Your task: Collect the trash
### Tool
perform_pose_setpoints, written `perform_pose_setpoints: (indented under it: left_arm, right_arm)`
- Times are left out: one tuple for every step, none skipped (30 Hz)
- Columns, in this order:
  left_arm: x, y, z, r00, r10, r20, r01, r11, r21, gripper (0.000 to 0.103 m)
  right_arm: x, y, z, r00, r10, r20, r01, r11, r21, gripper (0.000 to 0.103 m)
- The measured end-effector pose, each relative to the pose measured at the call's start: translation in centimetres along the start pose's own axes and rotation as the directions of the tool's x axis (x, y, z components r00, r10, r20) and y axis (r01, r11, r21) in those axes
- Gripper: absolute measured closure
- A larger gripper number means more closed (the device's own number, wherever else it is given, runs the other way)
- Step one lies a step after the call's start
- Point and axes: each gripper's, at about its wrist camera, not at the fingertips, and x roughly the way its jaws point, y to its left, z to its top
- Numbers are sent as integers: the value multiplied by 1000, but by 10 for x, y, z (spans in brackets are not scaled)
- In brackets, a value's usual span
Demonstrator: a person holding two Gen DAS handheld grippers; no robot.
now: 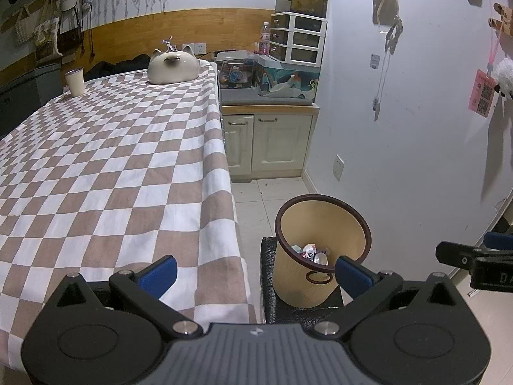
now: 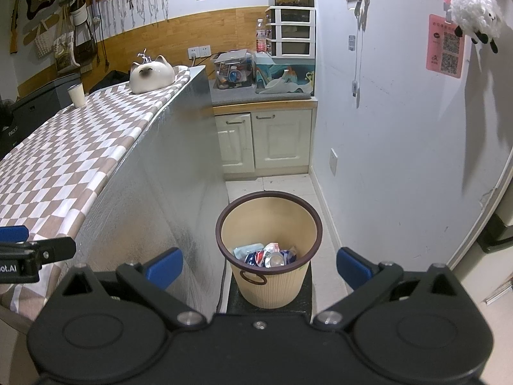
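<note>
White lettering reading "ot.AI" shows on the left gripper (image 2: 19,256) body at the right wrist view's left edge, and "PACK" shows on a dark box (image 2: 12,133) behind the table. The right gripper (image 1: 481,266) body shows "DA", cut off by the frame edge.

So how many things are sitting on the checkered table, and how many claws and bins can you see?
Cat-shaped pots: 1
Paper cups: 1
Trash bins: 1
Claws: 2, the left claw and the right claw, both open and empty
Total: 5
</note>
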Motion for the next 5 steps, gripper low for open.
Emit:
perform_pose_setpoints:
  left_arm:
    - [0, 0, 0, 1000, 1, 0, -1, 1000, 0, 0]
    - [0, 0, 0, 1000, 1, 0, -1, 1000, 0, 0]
    - [0, 0, 0, 1000, 1, 1, -1, 1000, 0, 0]
    - [0, 0, 0, 1000, 3, 1, -3, 1000, 1, 0]
    - [0, 0, 1, 1000, 3, 1, -3, 1000, 2, 0]
  right_arm:
    - [0, 0, 0, 1000, 0, -1, 0, 1000, 1, 0]
    - [0, 0, 0, 1000, 0, 0, 0, 1000, 0, 0]
    - [0, 0, 0, 1000, 0, 0, 0, 1000, 0, 0]
    - [0, 0, 0, 1000, 0, 0, 0, 1000, 0, 0]
    - [0, 0, 0, 1000, 1, 1, -1, 1000, 0, 0]
